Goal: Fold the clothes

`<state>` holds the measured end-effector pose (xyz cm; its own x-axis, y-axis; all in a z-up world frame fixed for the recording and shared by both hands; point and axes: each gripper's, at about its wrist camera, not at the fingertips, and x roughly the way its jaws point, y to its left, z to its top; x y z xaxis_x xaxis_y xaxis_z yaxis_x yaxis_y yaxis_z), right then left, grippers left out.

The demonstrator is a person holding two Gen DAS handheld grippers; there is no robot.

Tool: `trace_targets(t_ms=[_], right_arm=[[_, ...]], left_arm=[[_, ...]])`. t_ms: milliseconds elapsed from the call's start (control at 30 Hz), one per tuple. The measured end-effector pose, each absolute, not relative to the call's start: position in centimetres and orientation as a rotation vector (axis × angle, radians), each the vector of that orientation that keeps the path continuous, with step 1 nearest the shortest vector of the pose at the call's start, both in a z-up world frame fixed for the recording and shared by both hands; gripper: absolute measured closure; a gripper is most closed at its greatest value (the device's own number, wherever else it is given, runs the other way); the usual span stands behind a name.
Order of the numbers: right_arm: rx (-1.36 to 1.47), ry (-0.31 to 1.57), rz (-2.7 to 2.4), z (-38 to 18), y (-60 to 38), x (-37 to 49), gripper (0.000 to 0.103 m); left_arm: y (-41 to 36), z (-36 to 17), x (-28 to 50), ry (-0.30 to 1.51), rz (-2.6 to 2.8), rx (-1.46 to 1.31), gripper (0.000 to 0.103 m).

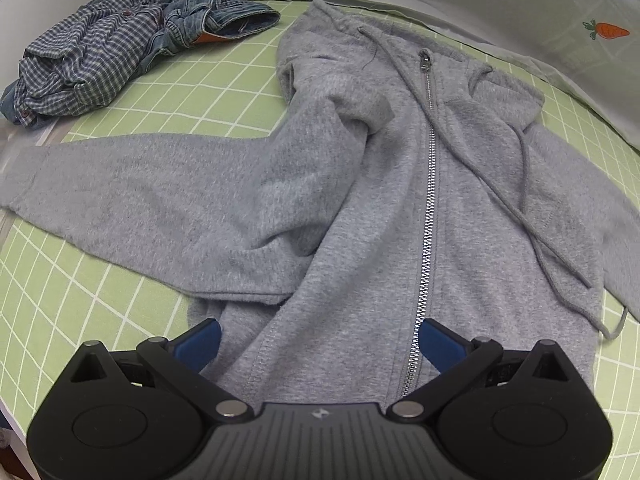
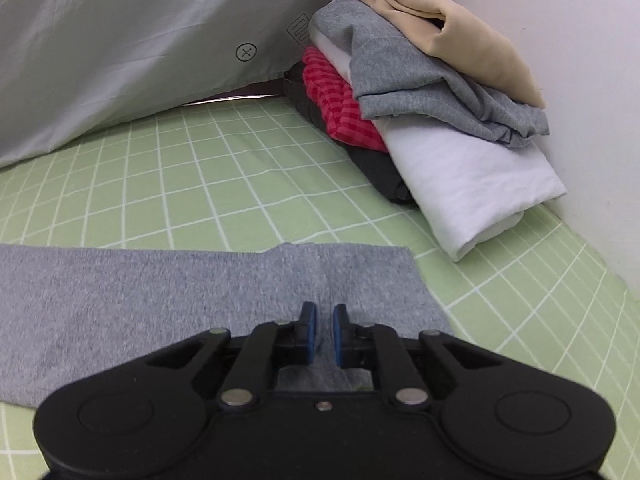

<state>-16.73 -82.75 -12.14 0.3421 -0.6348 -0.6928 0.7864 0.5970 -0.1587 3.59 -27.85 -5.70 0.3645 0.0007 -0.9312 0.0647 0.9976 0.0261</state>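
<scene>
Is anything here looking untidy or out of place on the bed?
Yes. A checked shirt and a denim garment lie crumpled in the far-left corner, unfolded. On the grey hoodie, one sleeve stretches sideways.

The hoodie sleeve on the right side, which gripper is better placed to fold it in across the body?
Right. The right gripper is closed on that sleeve near its cuff, while the left gripper is open over the hoodie hem.

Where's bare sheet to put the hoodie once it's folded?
Free: green sheet between the grey sleeve, the folded stack and the pale bedding. Crowded: far left corner in the left wrist view, with the plaid-and-denim heap beside the hoodie.
</scene>
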Motion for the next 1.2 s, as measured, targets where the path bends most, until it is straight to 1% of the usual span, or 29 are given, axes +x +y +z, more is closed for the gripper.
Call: trace_targets(t_ms=[233,300,333,367,400,433,467,500,533,567,633,733,900,1033,1200], right_arm=[[0.227,0.827,-1.128,-12.7,-90.0,-20.7,0.094],[0.296,0.822,-1.140,-12.4,-91.6,-21.7,0.093],[0.349,0.813,-1.138,-12.1,-92.3,-22.2,0.090],[0.398,0.804,-1.137,-11.9,-92.4,-22.7,0.078],[0.446,0.794,-1.136,-11.7,-92.4,-23.2,0.074],[0.460,0.789,-1.128,-11.5,-91.8,-23.6,0.066],[0.462,0.786,-1.118,-11.3,-90.9,-23.8,0.054],[0.459,0.785,-1.119,-11.1,-89.7,-24.0,0.047],[0.462,0.779,-1.117,-10.9,-88.3,-24.3,0.036],[0.475,0.769,-1.102,-10.8,-86.7,-24.5,0.030],[0.511,0.760,-1.044,-10.8,-83.0,-24.7,0.024],[0.537,0.768,-0.946,-10.7,-77.4,-24.3,0.022],[0.510,0.807,-0.767,-9.9,-67.5,-21.4,0.018],[0.472,0.831,-0.657,-8.4,-60.4,-18.6,0.007],[0.455,0.846,-0.630,-7.5,-54.3,-16.4,0.006]], left_arm=[[-26.7,-4.5,3.0,1.146,-0.042,0.042,0.000],[-26.0,-4.5,2.7,1.140,-0.037,0.038,0.000],[-25.7,-4.6,2.6,1.139,-0.034,0.033,0.000],[-25.4,-4.7,2.5,1.139,-0.031,0.025,0.000],[-25.1,-4.8,2.4,1.139,-0.026,0.015,0.000],[-24.7,-4.8,2.3,1.139,-0.022,0.007,0.000],[-24.3,-4.9,2.2,1.137,-0.017,0.000,0.000],[-24.0,-4.9,2.0,1.135,-0.013,-0.007,0.000],[-23.3,-5.0,1.9,1.133,-0.008,-0.008,0.000],[-22.6,-5.0,1.7,1.129,-0.004,-0.006,0.000],[-21.2,-5.0,1.4,1.123,0.004,-0.002,0.000],[-19.0,-5.1,0.9,1.114,0.016,0.004,0.000],[-14.4,-5.2,0.5,1.104,0.044,0.009,0.000],[-9.3,-4.9,1.6,1.101,0.077,-0.008,0.000],[-3.2,-4.9,3.7,1.094,0.111,0.002,0.000]])
